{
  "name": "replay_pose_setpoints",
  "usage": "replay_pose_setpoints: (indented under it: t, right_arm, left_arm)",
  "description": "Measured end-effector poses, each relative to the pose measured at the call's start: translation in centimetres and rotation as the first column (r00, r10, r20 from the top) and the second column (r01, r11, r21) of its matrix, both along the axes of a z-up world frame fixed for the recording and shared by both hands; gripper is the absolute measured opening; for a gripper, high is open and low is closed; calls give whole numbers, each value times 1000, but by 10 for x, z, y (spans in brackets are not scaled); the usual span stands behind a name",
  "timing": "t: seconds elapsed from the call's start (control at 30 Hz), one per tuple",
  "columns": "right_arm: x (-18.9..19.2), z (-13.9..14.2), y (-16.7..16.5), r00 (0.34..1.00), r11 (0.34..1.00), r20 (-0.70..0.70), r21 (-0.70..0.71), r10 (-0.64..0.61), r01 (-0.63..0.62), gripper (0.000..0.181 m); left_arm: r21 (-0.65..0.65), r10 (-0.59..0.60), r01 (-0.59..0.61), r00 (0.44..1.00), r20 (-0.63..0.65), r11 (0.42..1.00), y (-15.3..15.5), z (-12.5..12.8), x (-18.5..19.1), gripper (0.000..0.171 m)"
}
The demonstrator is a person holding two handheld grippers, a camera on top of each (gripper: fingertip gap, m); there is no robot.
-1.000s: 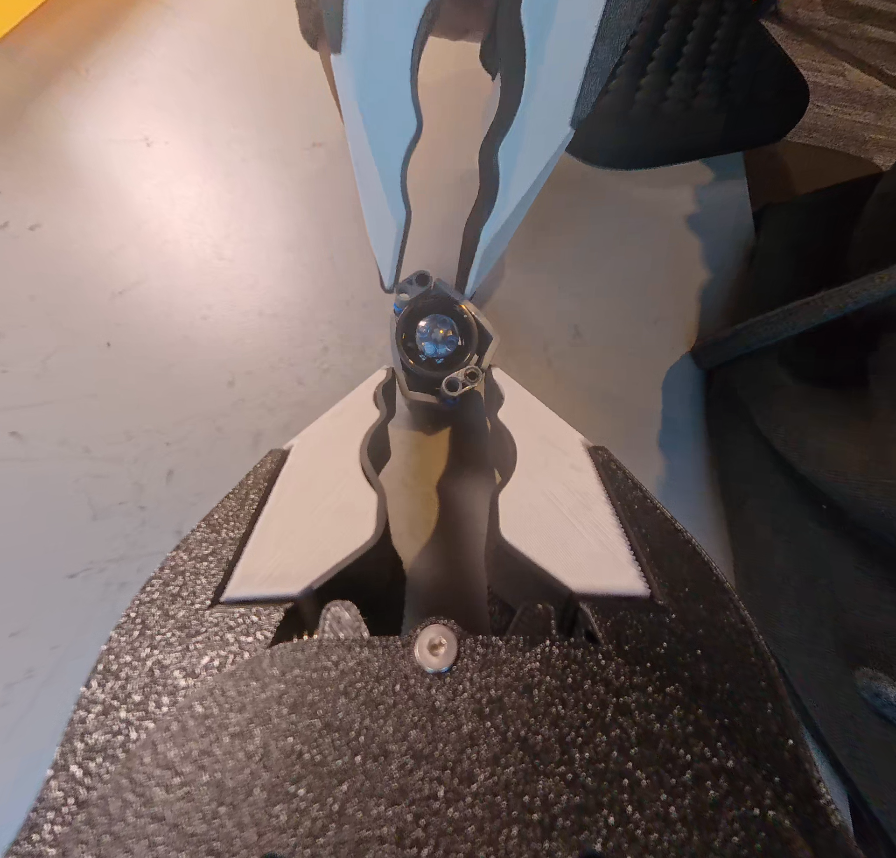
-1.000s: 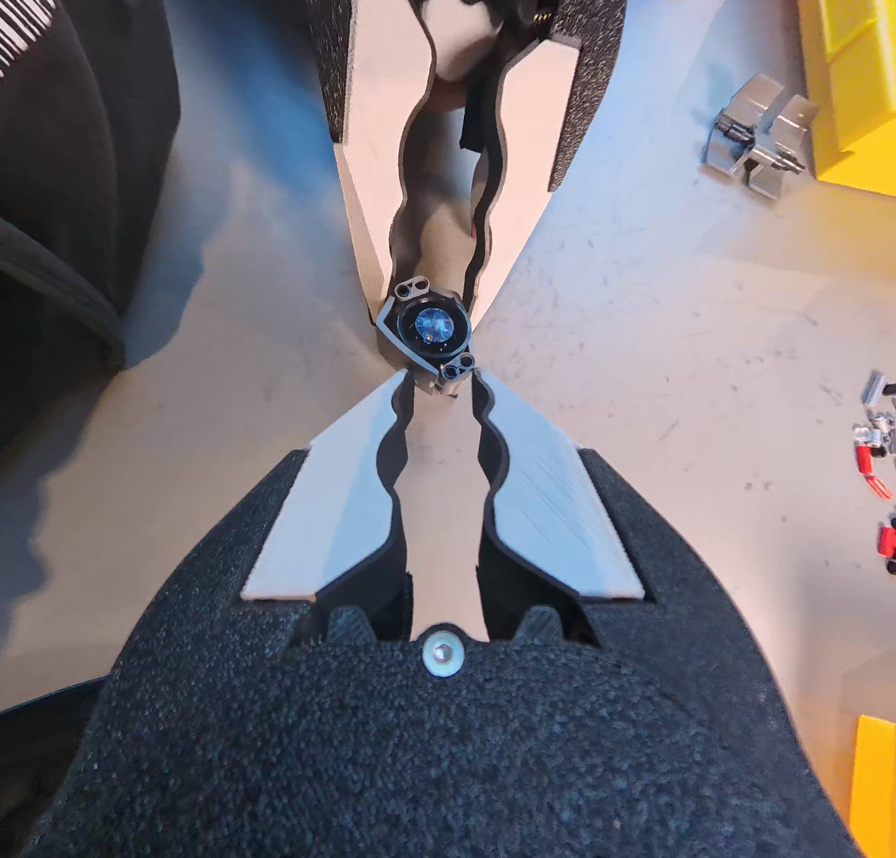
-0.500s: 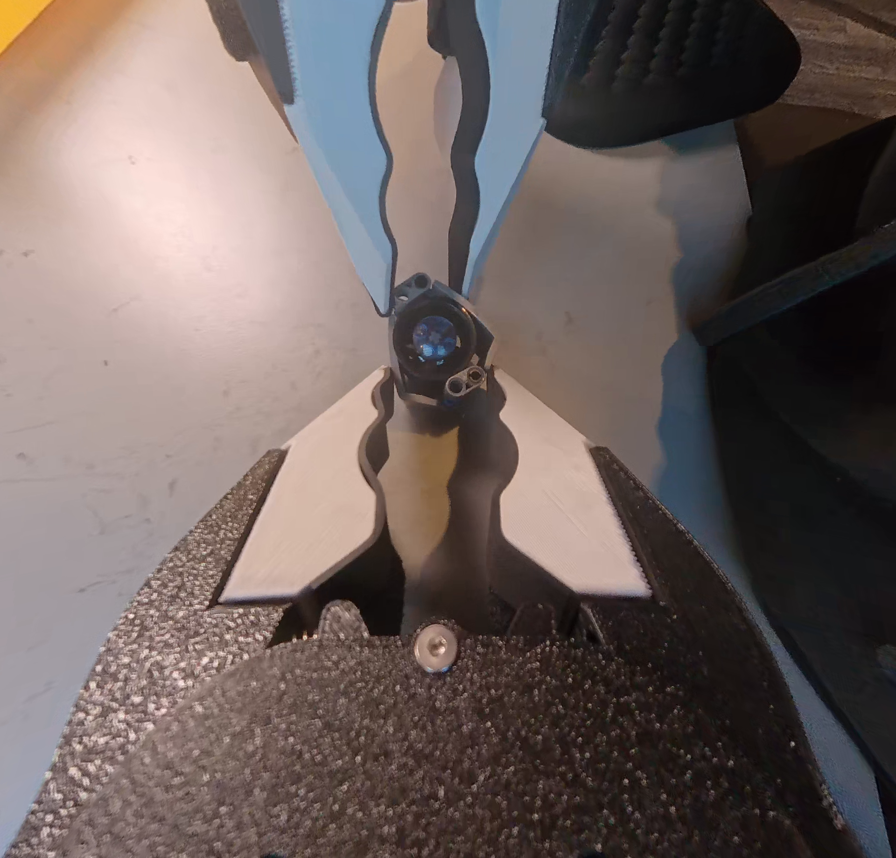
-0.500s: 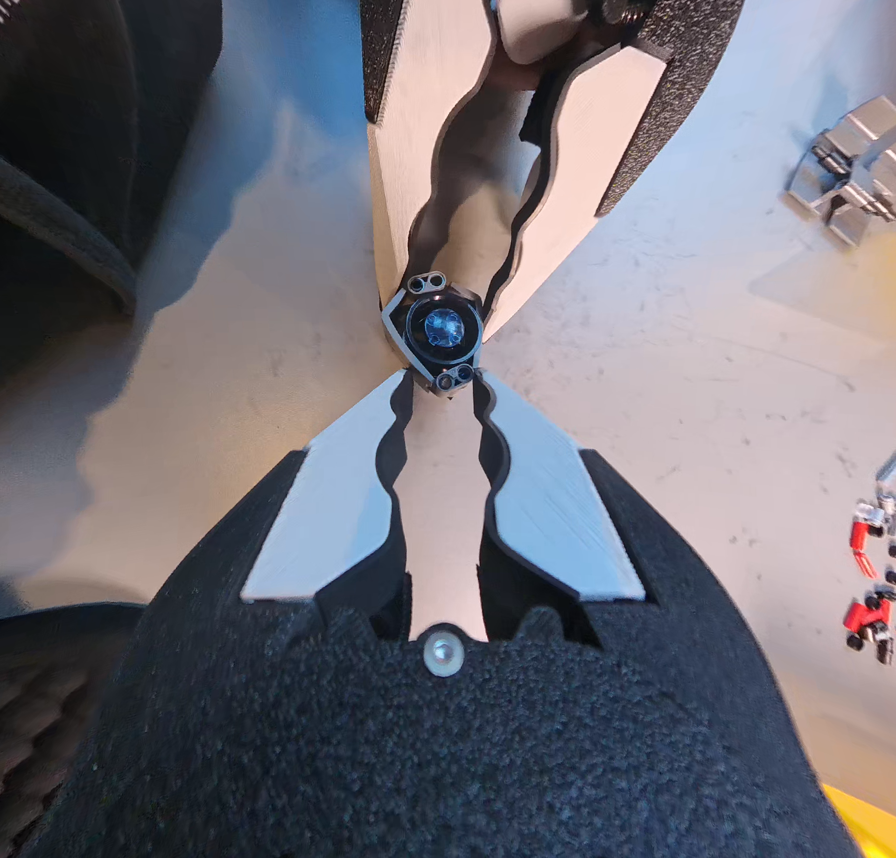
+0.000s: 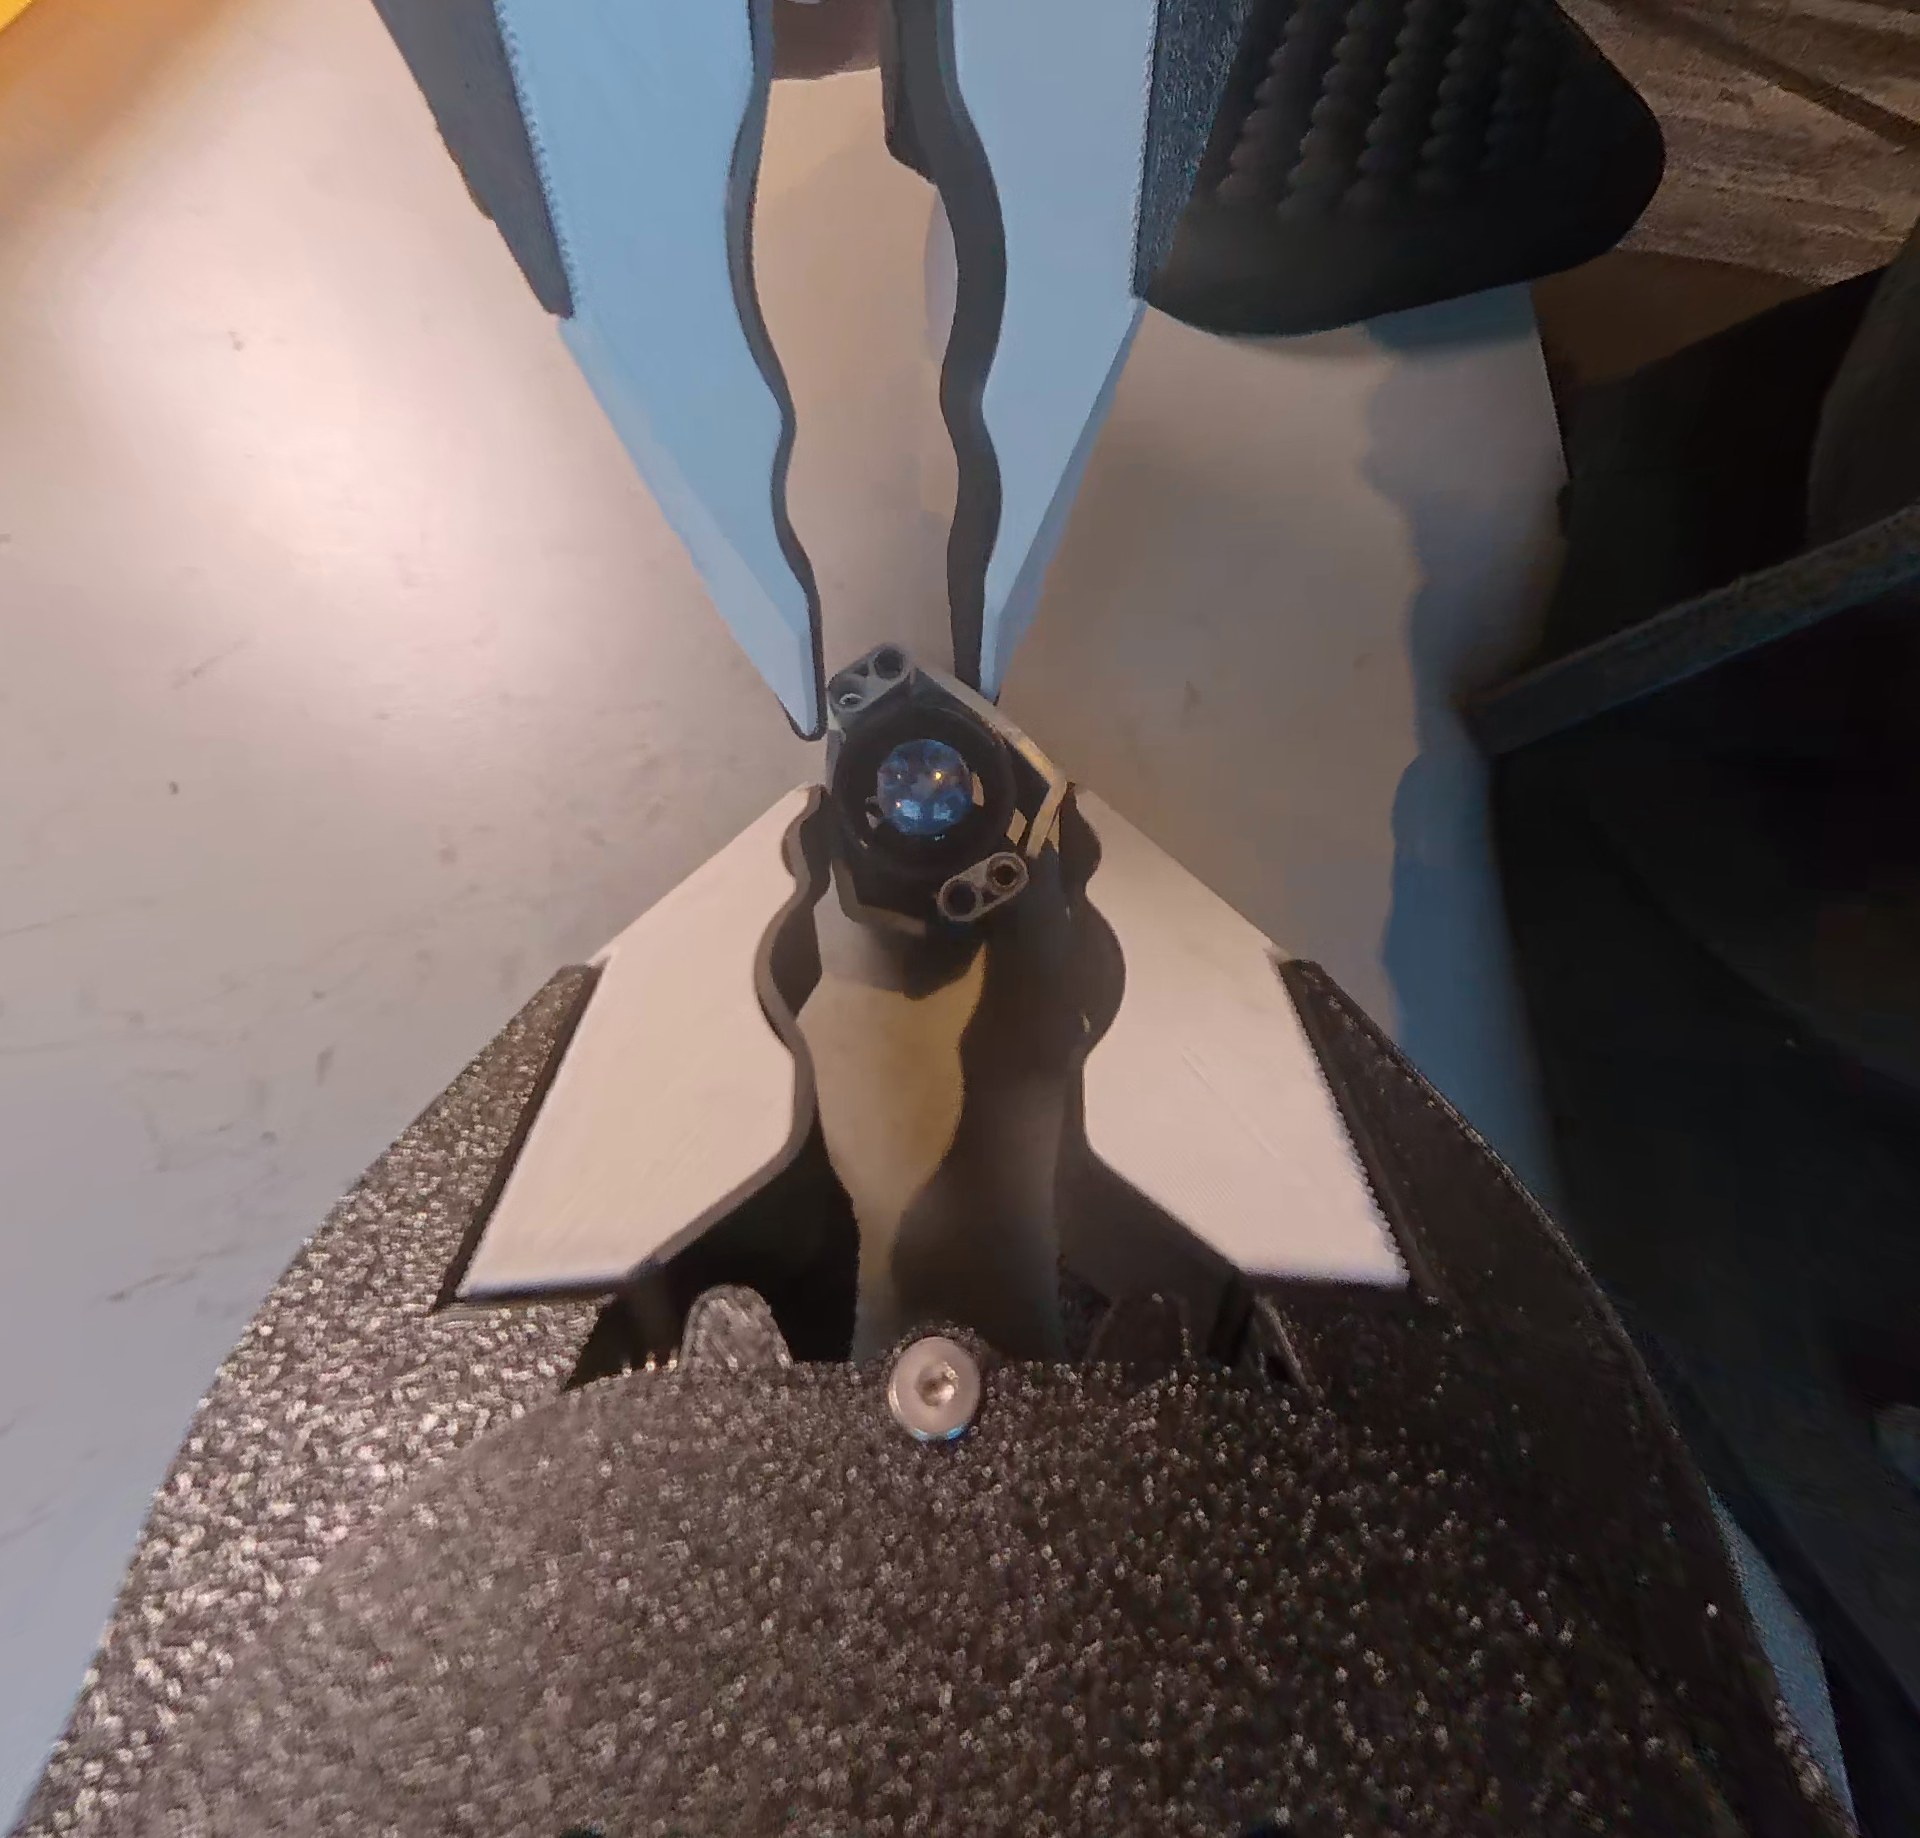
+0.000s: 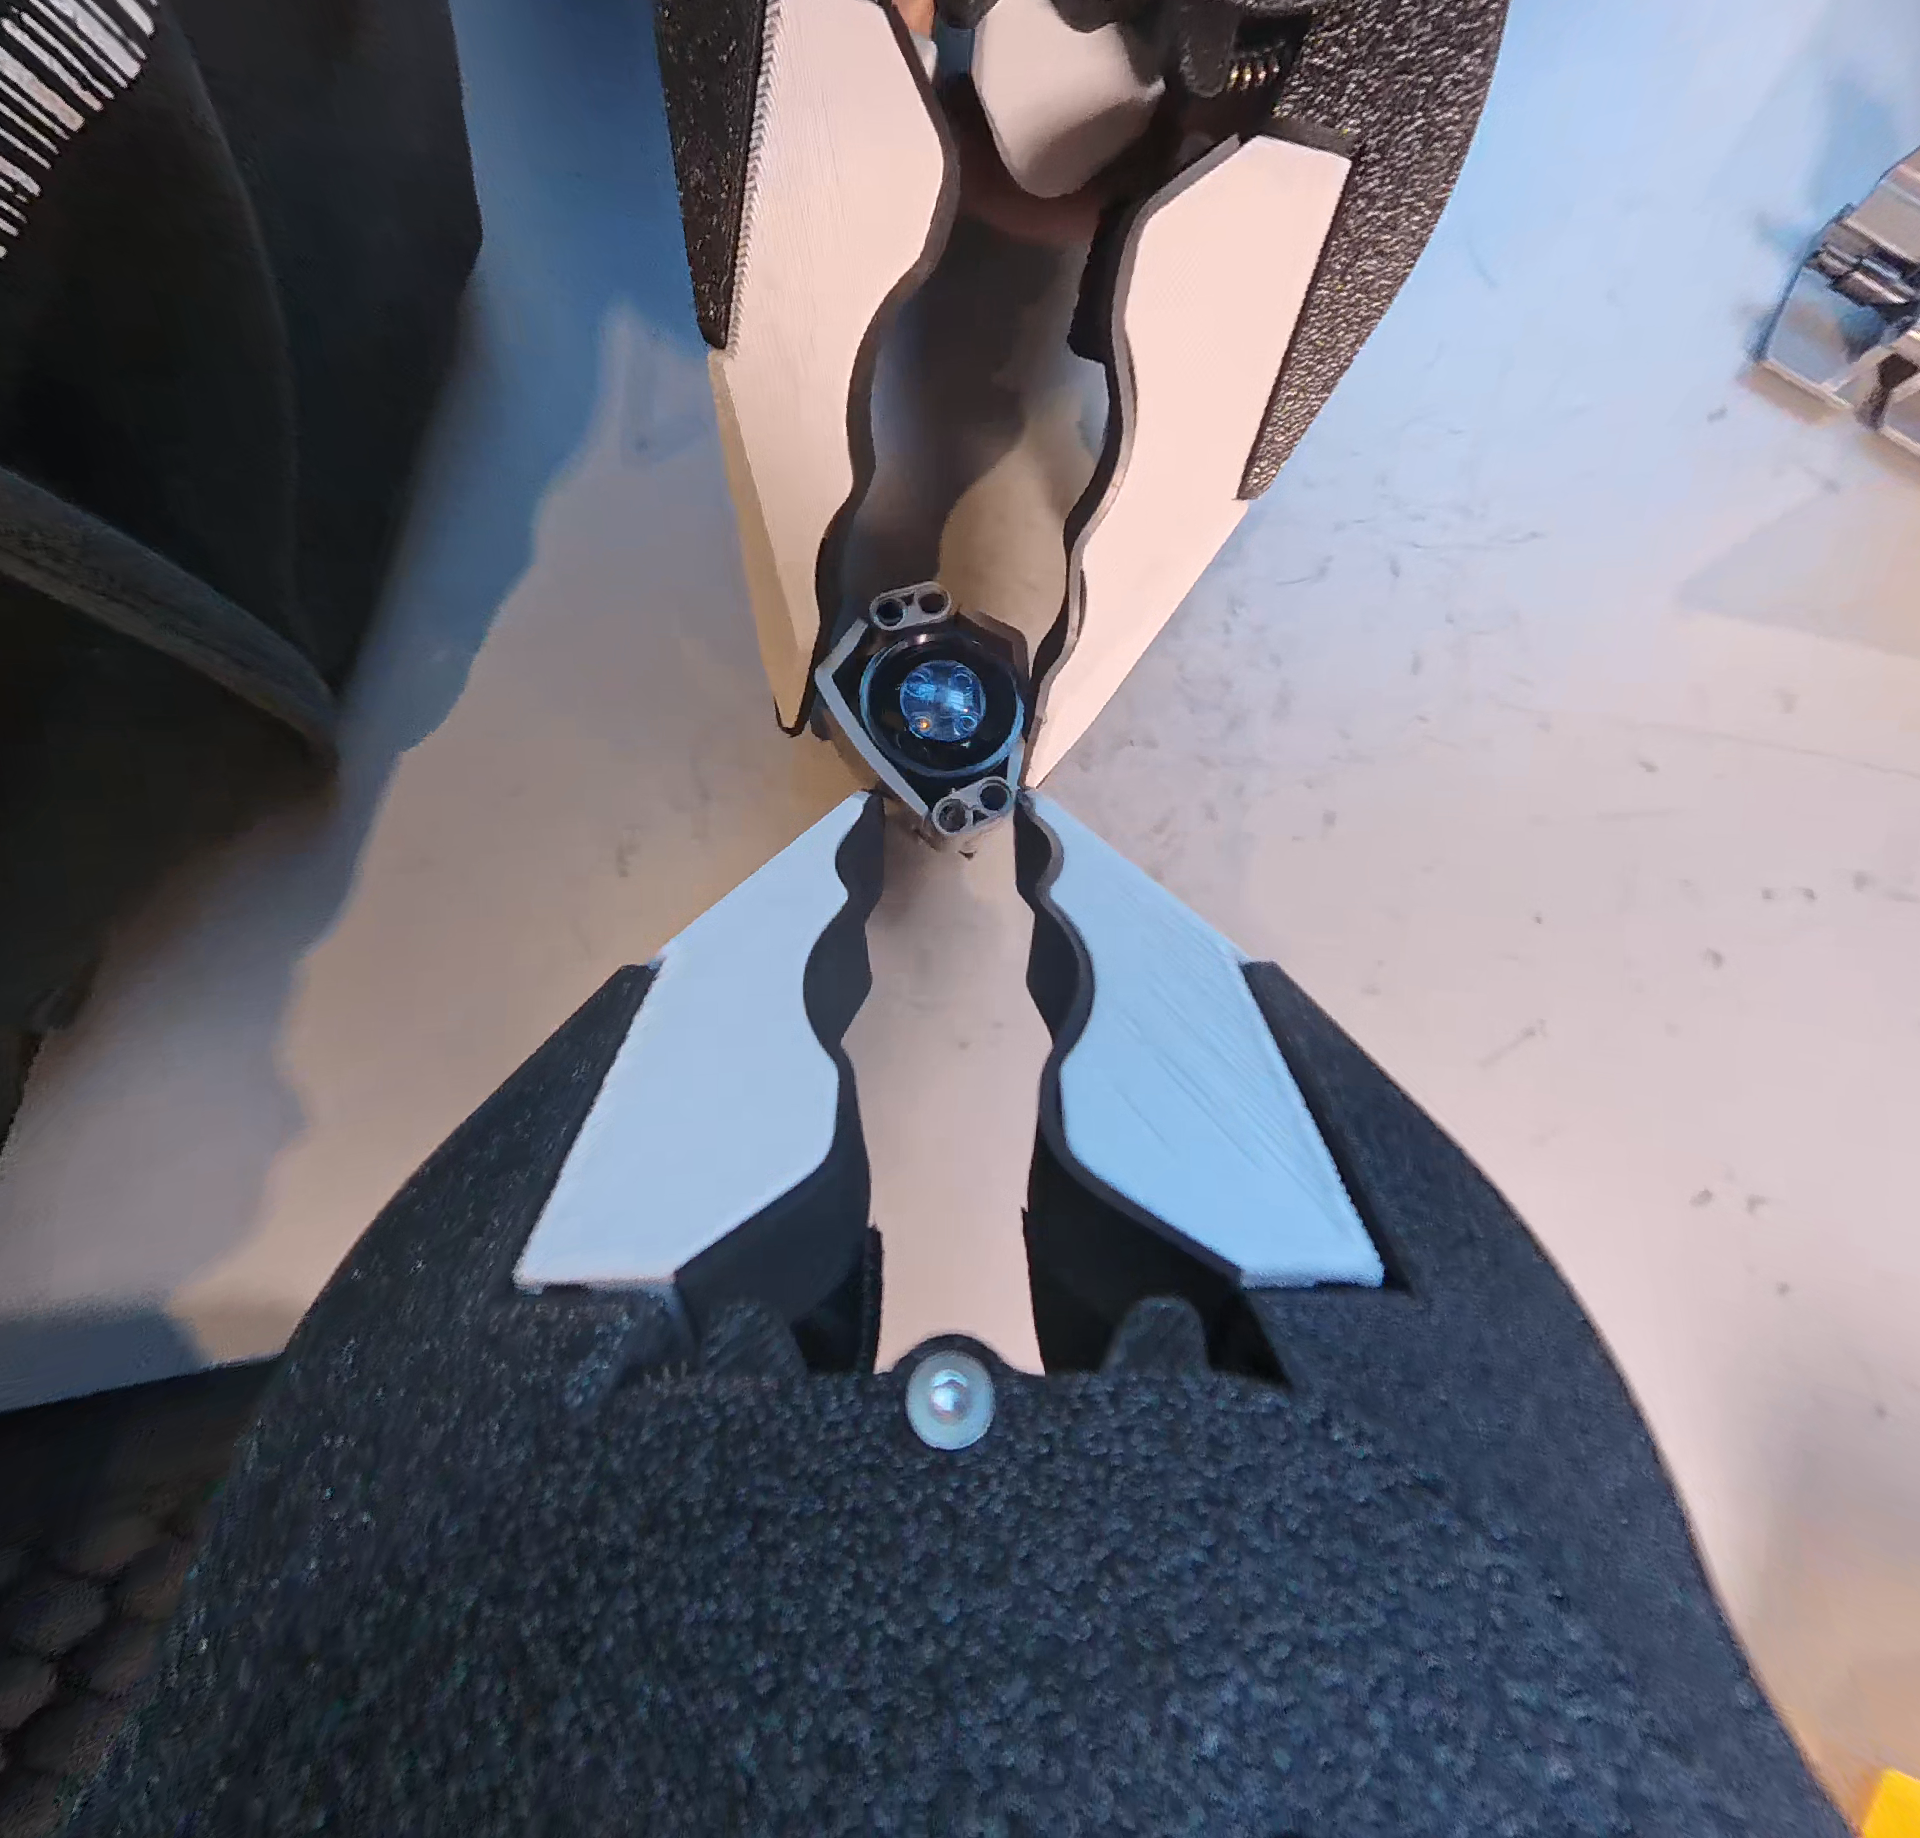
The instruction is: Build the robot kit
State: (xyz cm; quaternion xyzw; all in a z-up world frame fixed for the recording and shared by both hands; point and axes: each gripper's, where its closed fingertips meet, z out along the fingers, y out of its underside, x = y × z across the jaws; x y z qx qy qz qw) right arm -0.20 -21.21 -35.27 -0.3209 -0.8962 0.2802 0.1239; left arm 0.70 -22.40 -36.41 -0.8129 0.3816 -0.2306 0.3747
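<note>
A small black and grey part with a round blue lens (image 5: 925, 786) hangs between both grippers above the pale table (image 5: 312, 645). My left gripper (image 5: 940, 806) is shut on its black body. My right gripper (image 5: 894, 708) comes in from the top, tip to tip with the left. In the right wrist view the part (image 6: 930, 702) sits just past my right gripper (image 6: 943, 801), whose tips close on the part's lower grey lug. There my left gripper (image 6: 914, 734) reaches down from the top and clasps the body.
A black mesh chair seat (image 5: 1403, 126) lies beyond the table edge, with dark gear (image 5: 1714, 853) on the right. A shiny metal part (image 6: 1860, 334) lies on the table at the right, black fabric (image 6: 156, 334) at the left, and a yellow corner (image 6: 1891, 1804) at the bottom right. Less than 4 cm separates the two grippers' tips.
The two grippers have drawn closer and tilted, still joined at the part. In the right wrist view the table has slid right: the metal part is at the edge and the red pieces are gone.
</note>
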Motion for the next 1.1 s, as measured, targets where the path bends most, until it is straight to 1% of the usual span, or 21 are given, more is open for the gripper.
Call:
replay_pose_setpoints:
  t: [0.1,0.17,0.23,0.3,0.37,0.43,0.57,0.6,0.7,1.1]
  right_arm:
    - [-1,2,3,998,1000,-50,3,-31,31,27]
    - [-1,7,5,994,999,-107,21,-37,40,27]
    - [1,15,5,986,999,-164,27,-27,32,26]
    - [4,21,-2,980,999,-199,34,9,-2,23]
    - [6,18,-6,979,997,-200,75,39,-24,19]
    - [6,8,-2,981,987,-184,158,63,-34,20]
    - [4,7,-4,976,978,-194,202,96,-56,18]
    - [4,7,-4,976,979,-197,199,95,-55,18]
    - [5,6,-5,979,992,-195,125,57,-33,17]
    - [6,6,-7,974,996,-222,87,52,-33,17]
  left_arm:
    - [-9,2,-2,1000,8,1000,0,0,0,42]
    - [-14,-3,3,1000,12,1000,0,0,0,42]
    - [-8,-6,6,1000,6,1000,-1,0,1,42]
    - [-10,-10,10,1000,7,1000,-1,0,1,42]
    - [-9,-15,15,1000,6,1000,-2,0,2,42]
    - [-7,-17,17,1000,4,1000,-2,0,3,42]
    - [-6,-19,19,1000,4,1000,-2,0,3,42]
    - [-4,-21,21,1000,2,1000,-3,0,3,42]
    - [-2,-35,35,999,0,999,-4,0,3,42]
    - [-6,-51,51,999,-2,999,-6,-1,4,42]
